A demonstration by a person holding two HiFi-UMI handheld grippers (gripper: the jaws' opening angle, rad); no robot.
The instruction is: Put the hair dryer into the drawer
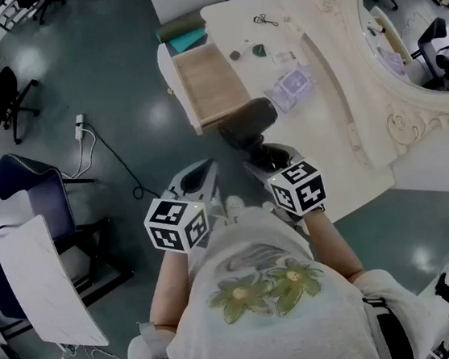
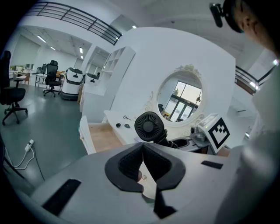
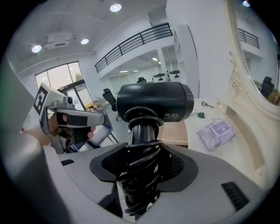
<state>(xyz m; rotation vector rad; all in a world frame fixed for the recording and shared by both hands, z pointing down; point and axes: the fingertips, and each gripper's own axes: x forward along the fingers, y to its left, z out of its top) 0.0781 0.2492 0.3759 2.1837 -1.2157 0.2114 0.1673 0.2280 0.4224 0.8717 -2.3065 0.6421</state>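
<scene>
The hair dryer (image 3: 153, 103) is held in the air by its handle, cord wound round it, clamped between the jaws of the right gripper (image 3: 142, 170). From the head view it hangs just off the near corner of the open, bare drawer (image 1: 211, 87) of the dressing table (image 1: 315, 127). The left gripper (image 2: 143, 164) sits beside it, its jaws apparently pressed together on nothing. The step in hand looks like the carry. Next the dryer needs moving over the drawer, lowering flat, then the right jaws letting go
</scene>
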